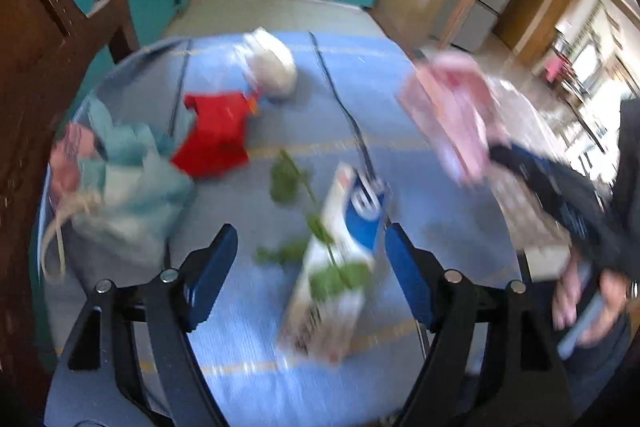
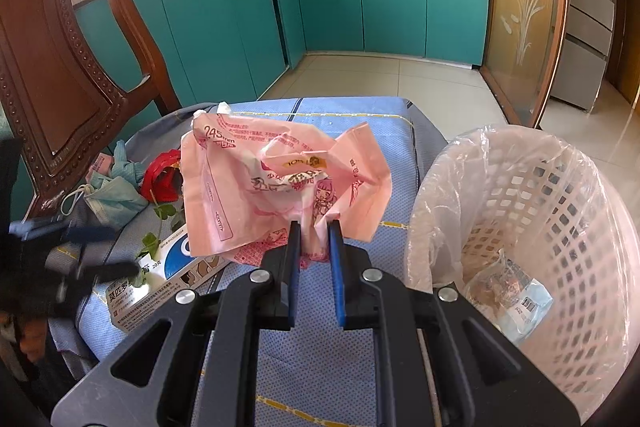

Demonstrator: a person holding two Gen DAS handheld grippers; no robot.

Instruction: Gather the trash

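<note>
Blue-padded fingers of the right gripper (image 2: 314,227) sit nearest the lens, pinched together on the lower edge of a crumpled pink plastic wrapper (image 2: 280,183), which hangs lifted off the blue cloth of the table (image 2: 352,367). Just off the table's right edge stands a white lattice wastebasket (image 2: 560,219) lined with a clear bag; a small clear packet with a pale blue label (image 2: 516,295) lies at its bottom.

From the left wrist view, which is blurred, the left gripper (image 1: 312,247) hovers over the table with its jaws wide apart and nothing between them. Below that gap lies a white and blue cardboard box (image 1: 340,267), with a green leafy sprig (image 1: 304,211) draped across it. Further toward the far edge rest a red wrapper (image 1: 216,135) and, beyond it, a crumpled white bag (image 1: 272,63). Near the left edge sits a heap of pale blue face masks (image 1: 128,179) with white ear loops, and a small pink item just beside it, too blurred to identify. A carved dark wooden chair (image 2: 60,67) stands at the table's left side, and teal kitchen cabinets (image 2: 360,7) line the wall past the far edge
</note>
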